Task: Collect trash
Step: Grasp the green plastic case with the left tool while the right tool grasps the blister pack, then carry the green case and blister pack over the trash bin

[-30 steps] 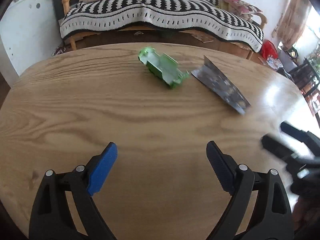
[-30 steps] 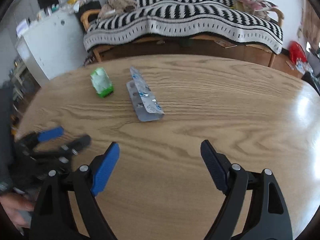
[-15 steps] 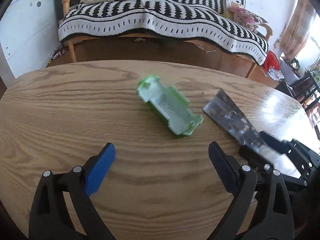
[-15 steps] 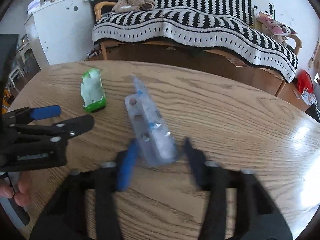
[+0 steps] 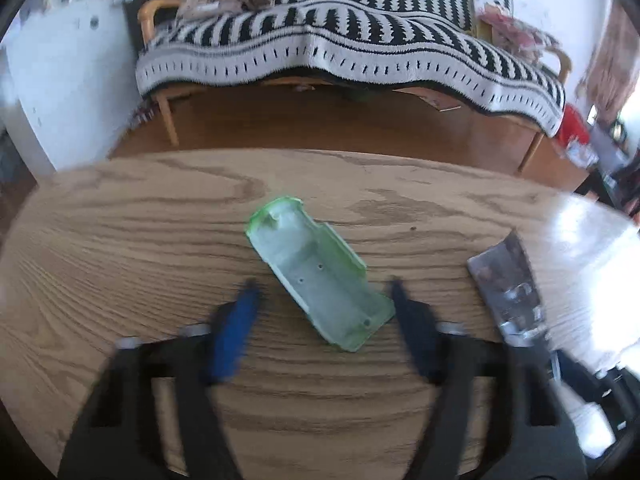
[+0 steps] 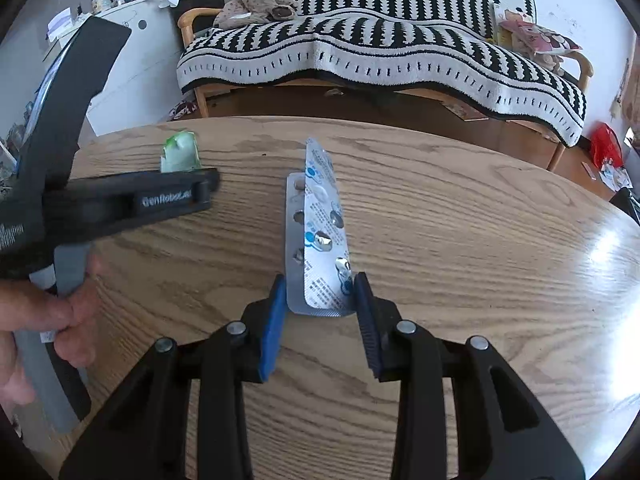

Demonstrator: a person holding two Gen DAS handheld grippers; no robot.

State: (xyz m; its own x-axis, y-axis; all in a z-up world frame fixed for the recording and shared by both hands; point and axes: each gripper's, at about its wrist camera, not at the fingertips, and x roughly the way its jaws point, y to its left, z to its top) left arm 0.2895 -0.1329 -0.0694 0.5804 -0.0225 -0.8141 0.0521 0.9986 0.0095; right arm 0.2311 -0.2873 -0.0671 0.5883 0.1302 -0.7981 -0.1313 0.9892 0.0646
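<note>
A green plastic tray (image 5: 316, 276) lies open side up on the wooden table (image 5: 120, 240). My left gripper (image 5: 323, 292) straddles its near half. The jaws are closing, blurred, with a gap still showing at the left finger (image 5: 240, 320). A folded silver blister pack (image 6: 320, 232) stands on edge on the table, and my right gripper (image 6: 320, 292) is closing on its near end, both pads against its sides. The blister pack (image 5: 508, 280) also shows at the right of the left wrist view. The green tray (image 6: 180, 154) peeks out behind the left gripper's body (image 6: 132, 200).
A hand (image 6: 60, 320) holds the left gripper's handle at the left. Beyond the table's far edge stands a wooden sofa with a black-and-white striped blanket (image 6: 360, 48). A white cabinet (image 6: 132, 40) is at the back left and a red bag (image 6: 606, 148) lies on the floor at right.
The left gripper moved forward over the green tray and its jaws narrowed around it. The right gripper advanced to the blister pack and closed on its near end.
</note>
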